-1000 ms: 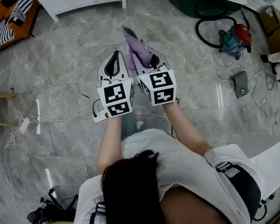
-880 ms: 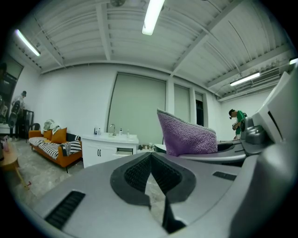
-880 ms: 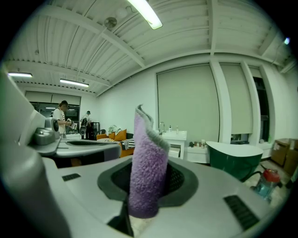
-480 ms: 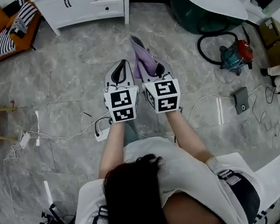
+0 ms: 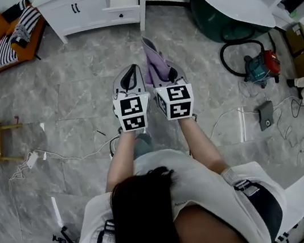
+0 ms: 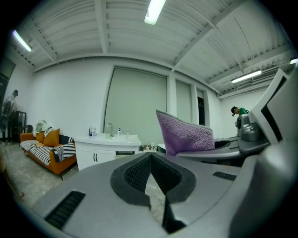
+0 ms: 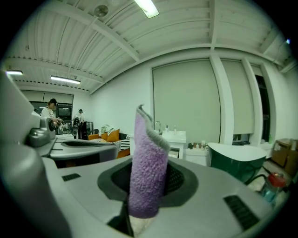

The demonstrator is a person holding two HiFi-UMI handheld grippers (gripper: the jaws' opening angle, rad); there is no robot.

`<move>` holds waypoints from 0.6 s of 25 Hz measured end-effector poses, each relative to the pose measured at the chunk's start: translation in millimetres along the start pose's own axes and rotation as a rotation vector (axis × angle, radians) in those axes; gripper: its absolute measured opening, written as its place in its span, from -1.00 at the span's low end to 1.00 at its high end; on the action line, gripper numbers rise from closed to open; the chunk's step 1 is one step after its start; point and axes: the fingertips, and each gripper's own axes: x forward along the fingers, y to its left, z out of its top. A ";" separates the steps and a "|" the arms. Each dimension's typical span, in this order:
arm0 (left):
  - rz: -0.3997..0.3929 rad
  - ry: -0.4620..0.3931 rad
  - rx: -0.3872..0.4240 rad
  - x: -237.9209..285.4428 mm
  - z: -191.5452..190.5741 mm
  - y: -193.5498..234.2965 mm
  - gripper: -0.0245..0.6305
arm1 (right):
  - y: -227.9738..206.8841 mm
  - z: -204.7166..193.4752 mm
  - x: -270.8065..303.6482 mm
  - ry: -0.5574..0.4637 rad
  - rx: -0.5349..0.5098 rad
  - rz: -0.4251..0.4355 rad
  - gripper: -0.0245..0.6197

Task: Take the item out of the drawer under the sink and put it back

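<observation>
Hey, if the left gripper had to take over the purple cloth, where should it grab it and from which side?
Probably the free folded end of the purple cloth sticking out past the right gripper, approached from its left. The right gripper clamps the near end, so only that flap is bare, and its broad face is turned toward the shut left gripper.

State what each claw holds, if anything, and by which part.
The right claw grips a purple towel by one end; the rest sticks out free. The left claw is shut, holding nothing.
</observation>
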 end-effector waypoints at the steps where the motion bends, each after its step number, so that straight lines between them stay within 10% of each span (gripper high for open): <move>1: -0.003 0.000 -0.001 6.0 -0.3 7.0 -0.92 | 0.5 0.4 8.6 0.002 -0.002 -0.004 -0.54; 15: 0.000 0.015 -0.020 80.0 11.4 92.1 -0.92 | 8.1 23.5 112.1 0.018 0.002 -0.029 -0.54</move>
